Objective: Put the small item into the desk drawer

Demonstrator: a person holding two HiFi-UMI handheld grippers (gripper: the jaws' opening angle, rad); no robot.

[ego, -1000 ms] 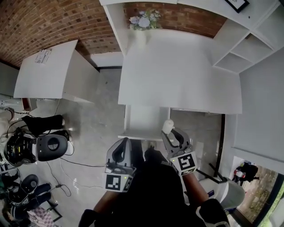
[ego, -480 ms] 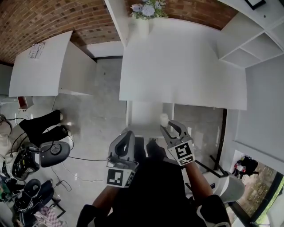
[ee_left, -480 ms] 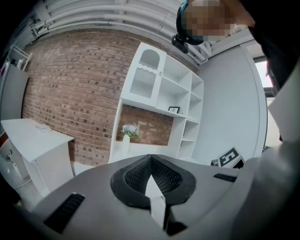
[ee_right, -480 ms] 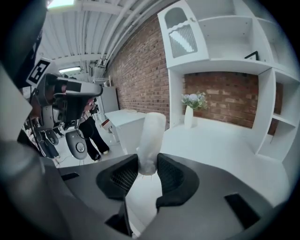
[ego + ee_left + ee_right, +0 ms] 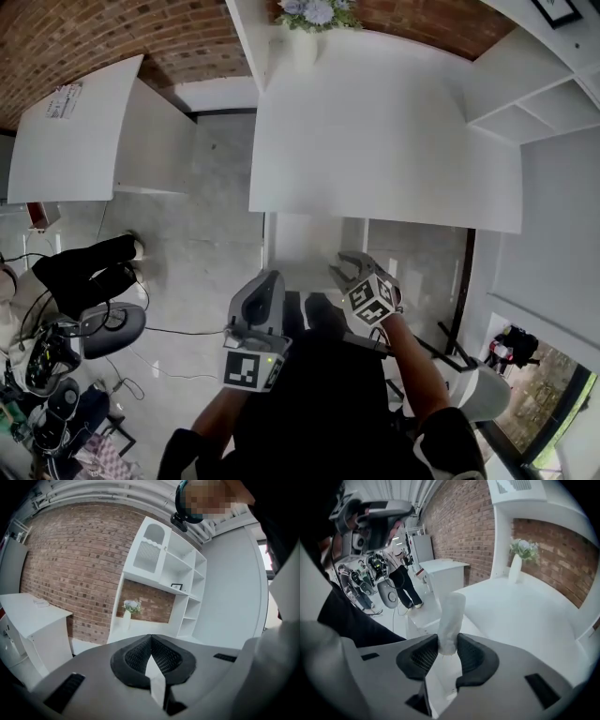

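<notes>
The small item is a pale, soft, tube-like piece. It stands up between the pads of my right gripper, which is shut on it. In the head view my right gripper hovers over the right front corner of the open white desk drawer, and the item blends into the white there. To its left my left gripper is held close to my body with its jaws toward the drawer front. Its pads meet at the tips with nothing between them.
The white desk top lies beyond the drawer, with a vase of flowers at its far edge. White shelves stand at the right and a second white desk at the left. A chair and cables clutter the floor at the left.
My right gripper has rolled, so its marker cube faces differently, and has edged toward the drawer with the item. The left gripper has hardly moved.
</notes>
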